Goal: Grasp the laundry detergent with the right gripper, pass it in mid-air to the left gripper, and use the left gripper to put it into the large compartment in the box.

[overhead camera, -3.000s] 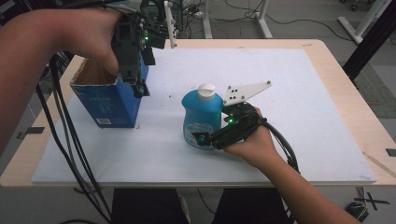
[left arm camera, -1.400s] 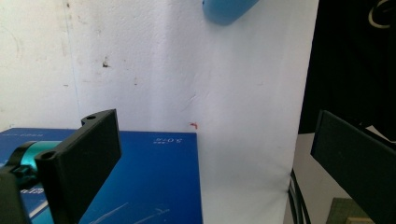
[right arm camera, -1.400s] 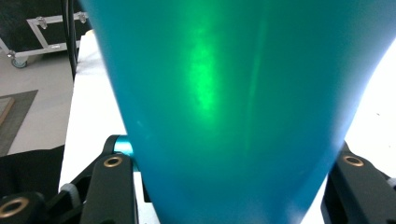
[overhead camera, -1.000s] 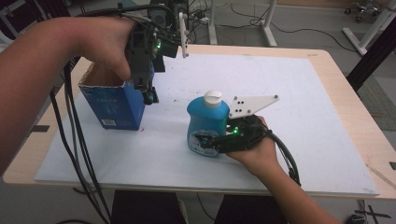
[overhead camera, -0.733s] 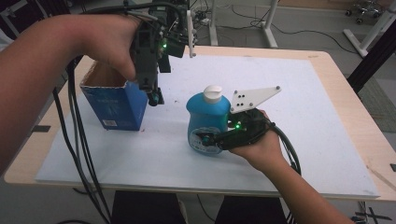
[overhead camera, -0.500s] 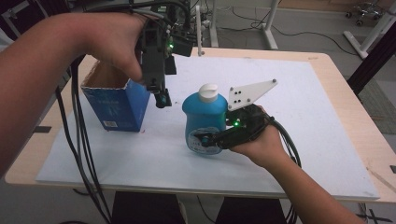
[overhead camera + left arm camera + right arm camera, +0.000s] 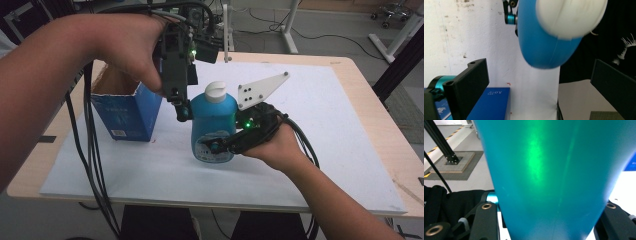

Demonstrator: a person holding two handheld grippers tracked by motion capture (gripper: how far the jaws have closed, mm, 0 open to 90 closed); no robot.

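On the white sheet [image 7: 320,165] that covers the table [image 7: 372,107], the open blue box [image 7: 125,112] stands at about nine o'clock from the blue bottle [image 7: 214,125], a little apart from it. In the left gripper view a corner of the box [image 7: 492,103] lies low down, between the black jaws.

The left gripper [image 7: 181,107] hangs from the hand at about eleven o'clock of the bottle, pointing downward, its tip right beside the bottle's upper left shoulder. Its own view shows the two jaws standing wide apart with nothing between the pads; the bottle [image 7: 546,42] and its white cap [image 7: 571,18] fill the upper middle, seen from above.

The bottle stands upright near the middle of the sheet, cap at twelve o'clock.

The right gripper [image 7: 225,145] comes in from about four o'clock, lying nearly level, and its jaws are clamped on the bottle's lower body. In the right gripper view the bottle [image 7: 554,180] sits squarely between both jaws. Whether its base touches the sheet cannot be told.
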